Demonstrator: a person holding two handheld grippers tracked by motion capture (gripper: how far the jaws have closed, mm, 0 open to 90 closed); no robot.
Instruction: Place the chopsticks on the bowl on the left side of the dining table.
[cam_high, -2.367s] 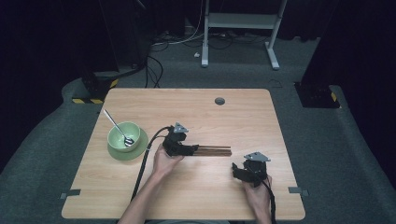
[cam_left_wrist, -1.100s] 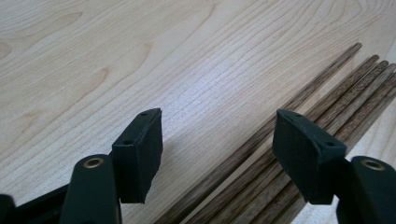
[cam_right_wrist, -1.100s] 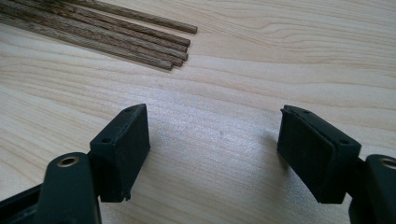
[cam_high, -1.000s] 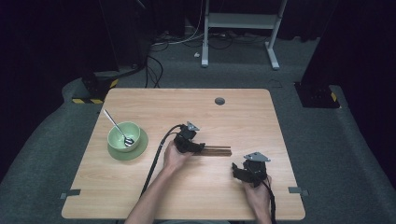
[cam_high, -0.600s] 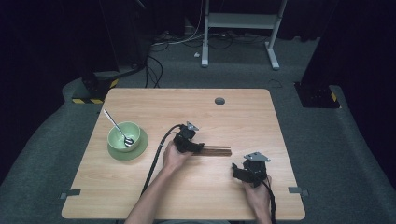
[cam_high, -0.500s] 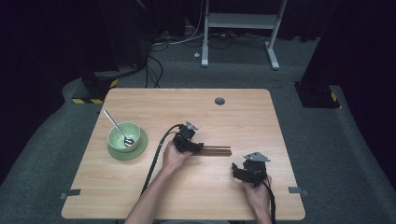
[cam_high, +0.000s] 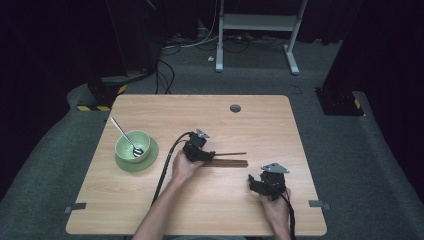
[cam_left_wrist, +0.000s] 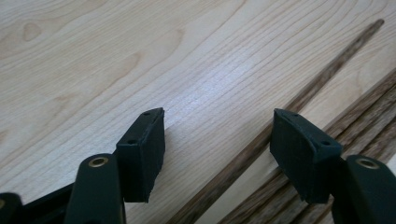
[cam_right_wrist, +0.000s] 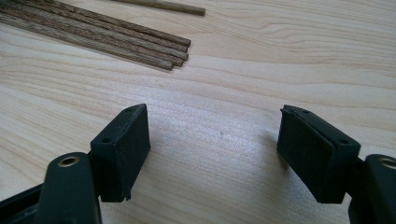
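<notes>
Scene: a wooden tabletop is seen from above, two hand-held tools at work.
Left tool: jaws are spread with nothing pinched; they have just been narrowing, a single loose chopstick lying between them.
Bundle of chopsticks: laid flat mid-tabletop, long axis running left to right, just beside the loose one.
Right tool: held agape over bare wood, well short of the bundle.
Nearer hand: the left, judged better placed for the pickup.
Bowl: set apart at left, a spoon resting inside.

Bare table beyond chopsticks (mid-table) — bowl blocks far left
</notes>
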